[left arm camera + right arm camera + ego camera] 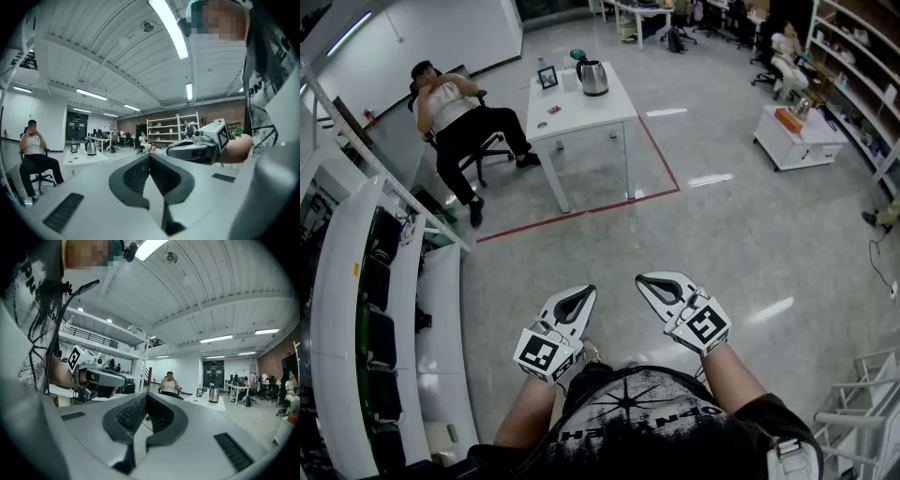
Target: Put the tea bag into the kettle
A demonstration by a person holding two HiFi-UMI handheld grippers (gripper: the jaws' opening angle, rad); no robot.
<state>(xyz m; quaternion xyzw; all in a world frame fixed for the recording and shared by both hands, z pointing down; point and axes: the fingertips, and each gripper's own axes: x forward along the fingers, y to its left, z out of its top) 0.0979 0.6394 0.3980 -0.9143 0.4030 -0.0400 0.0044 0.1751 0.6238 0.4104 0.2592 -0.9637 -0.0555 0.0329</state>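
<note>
Grippers number two, held level over the floor, well apart from the one white table [592, 112]. The left gripper [578, 298] and right gripper [656, 285] each have jaws closed tip to tip on nothing. One kettle [594, 78] stands at the table's far right corner, one picture frame [547, 77] at its far left. Two dark specks [555, 110] lie near the left edge; whether either is the tea bag cannot be told. One seated person [455, 117] is beside the table.

Person [455, 112] leaning back in an office chair [490, 142] just left of a white table [586, 110], picture frame [547, 77] standing on it. Red tape line [581, 212] running across the floor past the table legs. Low white cabinet [802, 145] sitting far right, orange box [788, 119] lying on top.
</note>
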